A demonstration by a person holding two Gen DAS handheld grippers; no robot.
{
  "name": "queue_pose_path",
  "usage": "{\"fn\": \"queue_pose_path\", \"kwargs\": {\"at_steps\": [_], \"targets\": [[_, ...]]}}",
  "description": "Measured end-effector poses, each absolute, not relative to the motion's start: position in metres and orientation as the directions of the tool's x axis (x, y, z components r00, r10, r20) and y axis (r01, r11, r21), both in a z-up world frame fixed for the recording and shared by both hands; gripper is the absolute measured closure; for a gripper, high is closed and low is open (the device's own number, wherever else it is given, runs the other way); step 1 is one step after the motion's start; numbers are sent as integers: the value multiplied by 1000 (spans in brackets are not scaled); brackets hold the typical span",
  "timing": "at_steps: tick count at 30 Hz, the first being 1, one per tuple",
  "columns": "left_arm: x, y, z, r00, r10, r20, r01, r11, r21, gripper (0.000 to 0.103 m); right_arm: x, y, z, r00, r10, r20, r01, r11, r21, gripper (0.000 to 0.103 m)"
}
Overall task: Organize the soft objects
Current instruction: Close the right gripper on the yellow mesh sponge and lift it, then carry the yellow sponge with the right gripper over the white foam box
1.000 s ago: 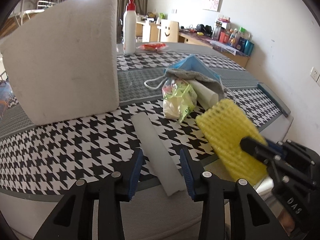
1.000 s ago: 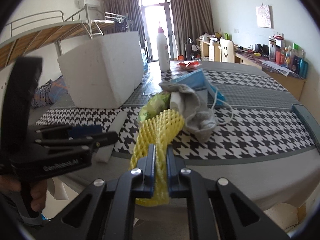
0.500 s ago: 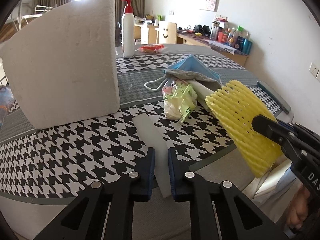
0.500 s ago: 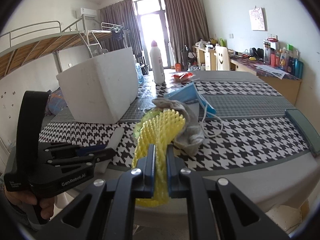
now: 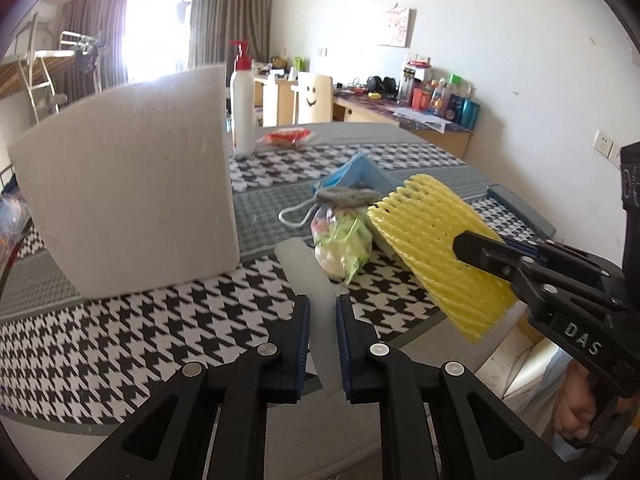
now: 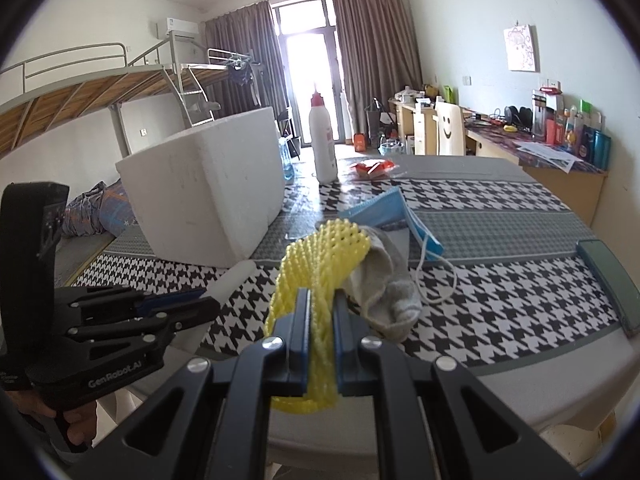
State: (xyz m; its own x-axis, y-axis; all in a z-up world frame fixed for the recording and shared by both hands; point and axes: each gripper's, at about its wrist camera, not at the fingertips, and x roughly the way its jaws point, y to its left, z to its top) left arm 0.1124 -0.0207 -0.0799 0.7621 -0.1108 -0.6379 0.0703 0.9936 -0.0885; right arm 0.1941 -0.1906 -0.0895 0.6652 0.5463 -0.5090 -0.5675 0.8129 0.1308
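Observation:
My left gripper (image 5: 322, 304) is shut on a white foam strip (image 5: 308, 268), whose far end reaches over the houndstooth table (image 5: 120, 332). The strip looks raised at the gripper end. My right gripper (image 6: 321, 300) is shut on a yellow foam net (image 6: 320, 256) and holds it in the air above the table's near edge. In the left wrist view the yellow net (image 5: 432, 240) hangs to the right of the strip. Behind it lie a grey sock (image 6: 388, 284), a blue face mask (image 6: 384, 208) and a green plastic bag (image 5: 344, 244).
A big white styrofoam box (image 5: 132, 184) stands at the left of the table. A white bottle with a red pump (image 5: 243, 108) and a red packet (image 5: 286, 136) are at the far side. A dark flat object (image 6: 608, 280) lies by the right edge.
The left gripper's jaws closed on the white strip, then rose a little with it. The yellow net in the right gripper moved up and farther over the table.

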Motion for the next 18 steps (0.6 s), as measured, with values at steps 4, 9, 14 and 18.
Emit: {"fn": "queue_pose_path", "kwargs": {"at_steps": [4,9,14,18], "targets": [[111,-18,-68,780,-120,-613,91,993,-79,89,198,-187,-83,671,545,-503,-566,814,127,91],[115,-18,-52,799,-129,-587,118,991,-57,89,202,-185,-74,676,549,-492,-568,813,127,91],[120,-20,-39,807,-160,-569,162,986,-47,89,207,-185,-66,688,544,-481,-557,820,130,91],[125,-19,-29,821,-171,-545,177,983,-43,89,210,-185,-59,702,537,-468,-550,826,124,91]]}}
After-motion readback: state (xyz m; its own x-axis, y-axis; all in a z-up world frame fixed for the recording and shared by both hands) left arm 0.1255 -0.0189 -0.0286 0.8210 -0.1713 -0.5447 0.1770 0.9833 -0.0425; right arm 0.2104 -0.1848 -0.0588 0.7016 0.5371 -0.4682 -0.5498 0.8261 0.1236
